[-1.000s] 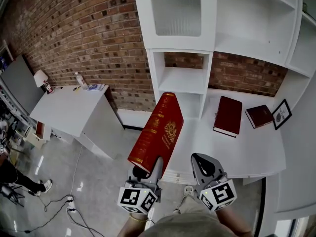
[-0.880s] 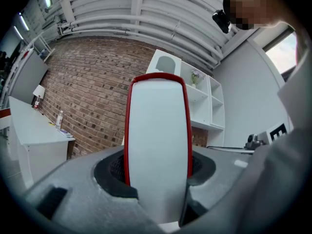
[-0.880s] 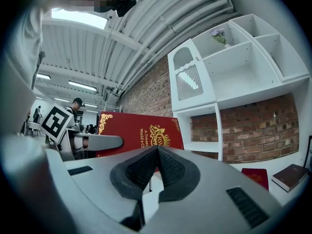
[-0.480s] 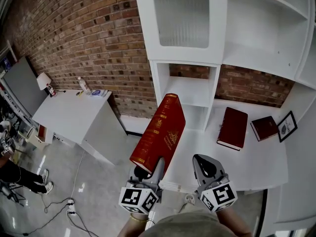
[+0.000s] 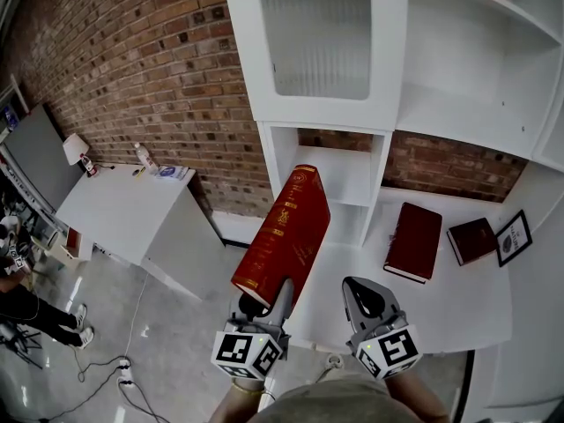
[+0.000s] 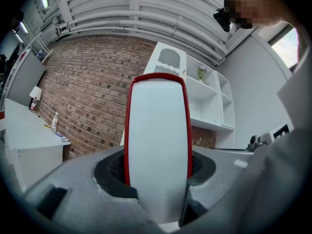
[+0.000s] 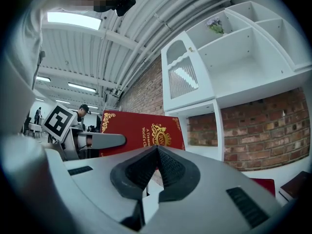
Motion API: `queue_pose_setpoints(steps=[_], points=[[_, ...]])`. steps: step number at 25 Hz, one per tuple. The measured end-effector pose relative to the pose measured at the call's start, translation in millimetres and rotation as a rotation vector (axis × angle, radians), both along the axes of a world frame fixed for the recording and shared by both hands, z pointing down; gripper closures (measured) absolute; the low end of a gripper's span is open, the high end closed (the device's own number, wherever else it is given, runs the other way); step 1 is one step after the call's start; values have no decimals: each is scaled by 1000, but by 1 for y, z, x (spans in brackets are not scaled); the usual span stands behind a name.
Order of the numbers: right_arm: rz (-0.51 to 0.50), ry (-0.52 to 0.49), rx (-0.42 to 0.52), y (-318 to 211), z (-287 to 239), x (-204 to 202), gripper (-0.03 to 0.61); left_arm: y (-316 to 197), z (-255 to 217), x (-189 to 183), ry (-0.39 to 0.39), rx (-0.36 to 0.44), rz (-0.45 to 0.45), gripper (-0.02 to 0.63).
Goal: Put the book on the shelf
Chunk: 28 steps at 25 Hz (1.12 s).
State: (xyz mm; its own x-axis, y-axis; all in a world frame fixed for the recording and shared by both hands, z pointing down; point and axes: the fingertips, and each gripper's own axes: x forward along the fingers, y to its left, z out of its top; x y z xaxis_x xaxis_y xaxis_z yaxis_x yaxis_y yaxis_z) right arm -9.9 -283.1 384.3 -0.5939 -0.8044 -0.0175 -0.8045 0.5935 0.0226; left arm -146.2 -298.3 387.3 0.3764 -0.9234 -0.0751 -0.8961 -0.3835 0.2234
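Brick wall (image 5: 159, 69), white shelf unit (image 5: 392, 60), white side table (image 5: 123, 210), grey floor (image 5: 167, 342)

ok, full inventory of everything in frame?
large book: 1, red with gold print, held up, tilted
closed book: 1, dark red, flat on the counter
smaller book: 1, dark red, right of it
picture frame: 1, dark, counter's right end
shelf unit: 1, white, against brick wall
side table: 1, white, left; bottle and lamp on it
cables: several, dark, floor lower left
left gripper: 1, grey, shut on the large book
right gripper: 1, grey, jaws together, empty
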Motion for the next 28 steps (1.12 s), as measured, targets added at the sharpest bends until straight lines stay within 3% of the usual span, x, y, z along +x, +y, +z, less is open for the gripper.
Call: queue_pose_setpoints(steps=[28], points=[[-34,-8,-27,-92,-14,35,572,-112,-18,44,-56,-14,-23,379]])
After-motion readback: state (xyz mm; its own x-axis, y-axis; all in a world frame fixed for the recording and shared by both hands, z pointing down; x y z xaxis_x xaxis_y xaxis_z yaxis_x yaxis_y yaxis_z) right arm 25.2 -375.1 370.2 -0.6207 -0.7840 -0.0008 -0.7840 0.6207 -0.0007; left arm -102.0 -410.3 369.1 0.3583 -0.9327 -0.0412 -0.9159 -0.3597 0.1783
